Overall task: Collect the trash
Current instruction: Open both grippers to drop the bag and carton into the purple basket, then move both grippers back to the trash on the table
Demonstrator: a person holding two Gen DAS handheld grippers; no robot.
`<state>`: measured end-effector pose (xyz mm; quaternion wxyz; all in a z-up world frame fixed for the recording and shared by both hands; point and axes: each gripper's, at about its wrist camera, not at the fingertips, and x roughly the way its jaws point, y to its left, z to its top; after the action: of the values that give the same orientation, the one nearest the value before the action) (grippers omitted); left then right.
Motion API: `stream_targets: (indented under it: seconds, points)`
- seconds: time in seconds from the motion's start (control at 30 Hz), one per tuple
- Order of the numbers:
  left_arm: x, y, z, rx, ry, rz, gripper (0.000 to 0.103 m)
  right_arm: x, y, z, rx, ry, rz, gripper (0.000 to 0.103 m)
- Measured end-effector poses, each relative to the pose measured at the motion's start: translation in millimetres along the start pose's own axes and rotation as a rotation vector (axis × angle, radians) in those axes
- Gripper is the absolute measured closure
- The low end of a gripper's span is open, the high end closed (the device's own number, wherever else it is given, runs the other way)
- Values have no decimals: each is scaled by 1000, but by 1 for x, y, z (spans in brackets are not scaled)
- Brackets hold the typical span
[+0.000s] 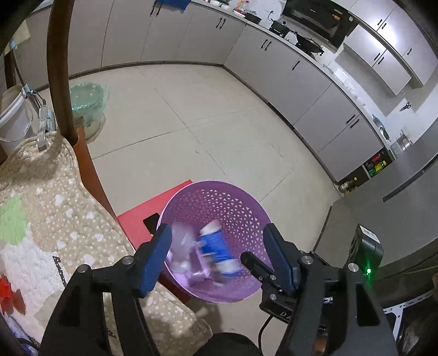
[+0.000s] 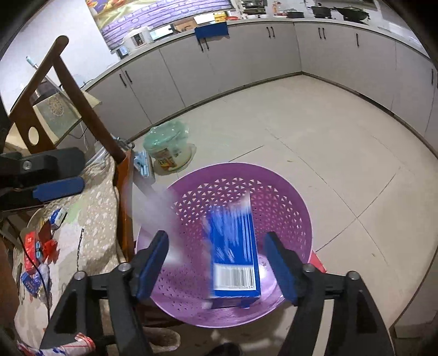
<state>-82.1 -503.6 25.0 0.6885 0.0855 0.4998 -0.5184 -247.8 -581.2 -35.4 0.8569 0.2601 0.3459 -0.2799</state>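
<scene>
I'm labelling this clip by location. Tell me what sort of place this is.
A home kitchen, most likely. Grey base cabinets run along two walls, woks and pots sit on the counter, and a rice cooker stands further along it. A purple perforated basket stands on the tiled floor.

Both wrist cameras look steeply down along their own fingers, close above the purple basket (image 1: 241, 202) (image 2: 290, 191). Each faces the kitchen cabinets (image 1: 287, 71) (image 2: 246, 54) beyond the basket; both share the tiled floor (image 1: 169, 120) (image 2: 314, 131).
</scene>
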Motion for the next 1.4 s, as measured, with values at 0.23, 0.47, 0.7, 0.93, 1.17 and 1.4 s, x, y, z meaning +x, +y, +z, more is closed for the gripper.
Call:
stream_targets:
  seconds: [0.23,0.47,0.7,0.93,1.17,1.4]
  points:
    - [-31,20,-22,-55,-16,25,35,-13,-1,-8,14,-14,-12,26]
    - [-81,51,-71,-104,-45,109,35,-33,31,-18,-15,-27,6,25]
    - [-152,105,-130,-142,-103,228,34,-38,97,-37,-98,10,70,22]
    - [-237,203,-201,-353,-200,347,22,-27,180,-58,-215,94,178,22]
    - [-271,303,-270,-733,-232,259,18,-7,270,-93,-380,202,302,19]
    - [-249,331,-269,-915,-230,147,13,12,315,-118,-461,259,326,19]
